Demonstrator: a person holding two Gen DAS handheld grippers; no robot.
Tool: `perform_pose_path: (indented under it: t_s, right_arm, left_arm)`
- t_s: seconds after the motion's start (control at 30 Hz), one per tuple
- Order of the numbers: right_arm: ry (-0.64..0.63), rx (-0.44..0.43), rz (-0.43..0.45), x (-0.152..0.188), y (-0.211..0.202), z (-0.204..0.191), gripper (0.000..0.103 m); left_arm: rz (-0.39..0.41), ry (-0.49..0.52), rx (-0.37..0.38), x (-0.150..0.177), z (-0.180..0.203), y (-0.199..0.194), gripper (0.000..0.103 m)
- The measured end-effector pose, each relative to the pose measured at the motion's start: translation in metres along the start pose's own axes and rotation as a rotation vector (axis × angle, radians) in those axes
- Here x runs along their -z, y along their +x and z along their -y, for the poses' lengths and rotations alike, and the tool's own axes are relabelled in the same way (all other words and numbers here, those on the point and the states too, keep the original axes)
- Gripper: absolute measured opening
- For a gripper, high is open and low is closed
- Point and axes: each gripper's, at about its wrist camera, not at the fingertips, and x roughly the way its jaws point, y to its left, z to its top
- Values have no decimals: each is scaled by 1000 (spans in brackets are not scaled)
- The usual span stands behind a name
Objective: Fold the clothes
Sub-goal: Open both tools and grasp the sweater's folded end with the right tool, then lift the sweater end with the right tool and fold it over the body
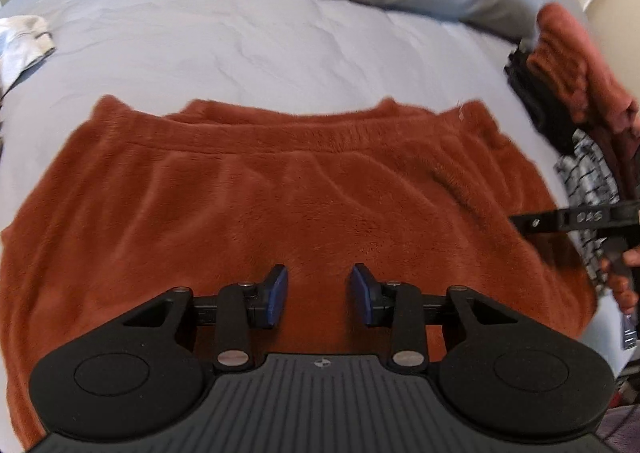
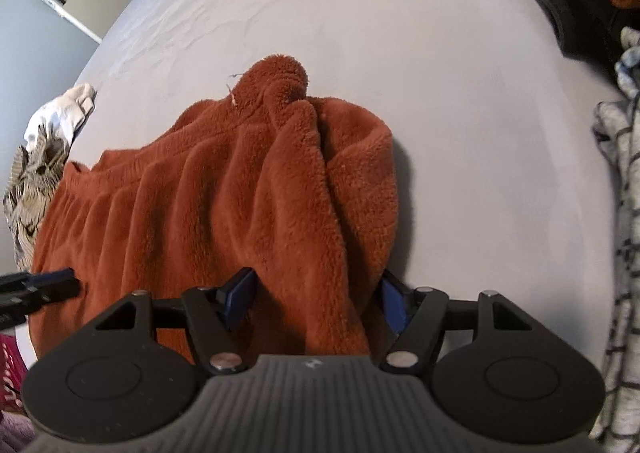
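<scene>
The rust-orange fleece garment (image 1: 280, 205) is lying flat on the grey bed sheet (image 1: 240, 33); left tongs (image 1: 319, 295) are hovering spread over its middle, pinching nothing. Right tongs (image 2: 316, 303) are straddling a bunched ridge at its right edge, blue pads (image 2: 236, 301) spread, apparently not pressing. If they are closing on only the top layer, the thick pile is likely slipping out and the fold is skewing.

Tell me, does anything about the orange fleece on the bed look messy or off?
Yes. The orange fleece garment lies mostly flat on the bed, but its right edge is bunched into a raised hump in front of the right gripper. A loose thread sticks up near the waistband.
</scene>
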Motion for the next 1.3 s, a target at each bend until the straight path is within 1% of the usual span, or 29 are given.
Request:
perform_pose_path:
  t_s: [0.13,0.2,0.23,0.27,0.3,0.33,0.37,0.47,0.53,0.63,0.67,0.77,0.83,0.93,1.0,1.07,1.17,1.3]
  right_arm:
    - [11,-20,19,4,5,-1,69]
    - [18,-35,22,6,6,1,67]
    - [21,-43,23,7,6,1,63]
    - [22,-53,20,6,4,0,55]
    - [22,-64,17,6,3,-1,50]
    - [21,-74,14,5,2,-2,41]
    - [12,-81,11,4,0,-6,37]
    - [-9,-79,7,0,-9,-16,33]
    - [11,-89,8,-1,-18,-19,32]
    - [16,-100,19,-3,-31,-26,32]
    - [11,-101,23,-3,-36,-28,32]
    - [-25,-98,38,-1,-47,-37,32]
    - [-37,-88,43,-1,-51,-43,32]
    - [-44,-75,48,-4,-51,-51,32]
    - [-43,-74,47,-4,-55,-54,31]
    - [-33,-79,46,-5,-58,-61,31]
    - [-17,-92,50,-5,-65,-73,30]
    - [0,-90,68,-5,-77,-93,30]
  left_arm:
    - [-27,52,-37,1,7,27,33]
    - [-29,60,-44,3,7,34,33]
    - [-29,60,-49,3,8,35,33]
    - [-30,61,-55,3,9,36,33]
    - [-29,68,-63,4,11,36,33]
    - [-25,74,-70,6,13,36,33]
    - [-19,78,-74,8,14,34,33]
    - [10,50,-54,13,12,19,33]
    - [23,43,-32,18,11,5,33]
    - [19,79,0,32,13,-19,32]
    - [7,94,9,37,14,-25,26]
    - [1,108,41,55,16,-40,23]
    - [-4,105,75,62,23,-42,18]
    - [-2,150,59,73,37,-40,17]
    - [-19,181,24,82,42,-29,17]
    - [-42,200,9,88,42,-14,17]
    - [-37,205,10,89,39,-8,17]
    - [-43,185,41,80,32,-26,17]
